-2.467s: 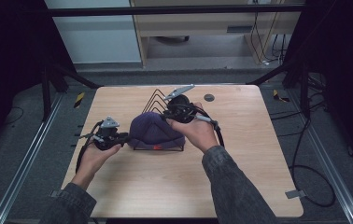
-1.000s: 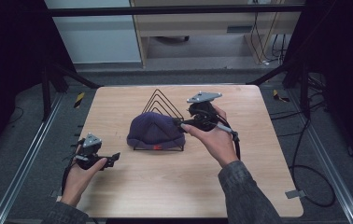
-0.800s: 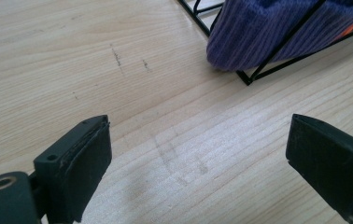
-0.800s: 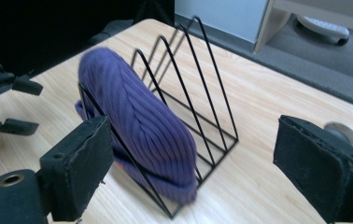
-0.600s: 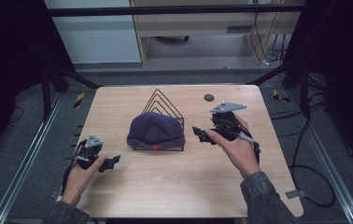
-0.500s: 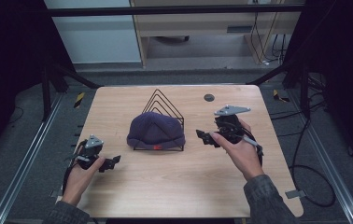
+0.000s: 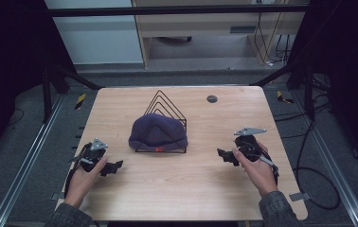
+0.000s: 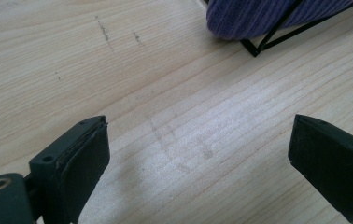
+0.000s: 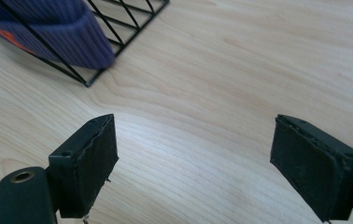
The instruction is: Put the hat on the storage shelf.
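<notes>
Two grippers are in use, one per hand. The left gripper (image 7: 113, 166) rests low over the near left part of the wooden table (image 7: 167, 189); the right gripper (image 7: 224, 155) sits over the near right part. In each gripper view the two black jaws stand wide apart with bare wood between them, holding nothing.

One purple knit cap (image 7: 158, 132) lies at the table's centre, draped over one black wire rack (image 7: 165, 106) of nested triangular frames. The cap is between the two grippers and farther from the person than both, well apart from each. It touches neither gripper.

The left gripper view shows the ribbed edge of the cap (image 8: 268, 16) and one corner of the rack base (image 8: 254, 49) at its top, beyond the jaws. The right gripper view shows the cap (image 9: 48, 32) at top left with an orange mark on its edge, and the rack's base wires (image 9: 123, 28) crossing on the table. The high view adds the full rack outline and one small dark round disc (image 7: 211, 99) near the far edge of the table.
</notes>
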